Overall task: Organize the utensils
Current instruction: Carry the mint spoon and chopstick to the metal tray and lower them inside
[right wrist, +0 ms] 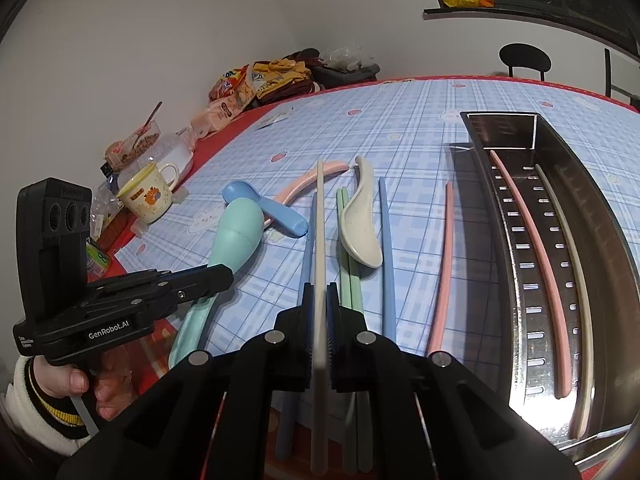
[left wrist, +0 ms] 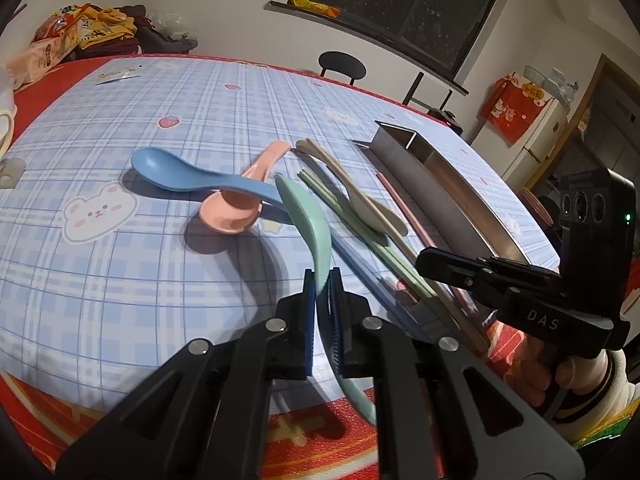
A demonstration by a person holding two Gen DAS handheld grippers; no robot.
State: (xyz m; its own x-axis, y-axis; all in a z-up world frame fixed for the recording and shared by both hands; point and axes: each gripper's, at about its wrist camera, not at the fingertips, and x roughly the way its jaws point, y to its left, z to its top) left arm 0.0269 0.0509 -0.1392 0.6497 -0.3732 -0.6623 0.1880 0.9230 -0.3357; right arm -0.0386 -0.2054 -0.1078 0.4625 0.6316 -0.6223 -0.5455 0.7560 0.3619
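My left gripper [left wrist: 322,276] is clamped on the handle of a green spoon [left wrist: 310,216], whose bowl points away from me above the cloth. My right gripper [right wrist: 319,292] is closed on a cream chopstick [right wrist: 320,216] that runs straight ahead over the other utensils.

They lie on a table [left wrist: 120,280] covered by a blue checked cloth with bears and strawberries over a red one. I count four spoons: the green one, a blue spoon [left wrist: 180,176] lying across a pink spoon [left wrist: 232,210], and a cream spoon [right wrist: 362,224] on top of two green chopsticks [right wrist: 352,288]. Two blue chopsticks [right wrist: 386,256] and one pink chopstick [right wrist: 442,264] also lie loose.

To the right stands a long steel tray [right wrist: 600,264] with slots in its floor. It holds two chopsticks, one pink and one cream.

Beyond are a mug [right wrist: 148,196], snack bags [right wrist: 236,88] by the white wall, a dark window [left wrist: 404,4], a black chair [left wrist: 342,66] and a fridge [left wrist: 536,136].
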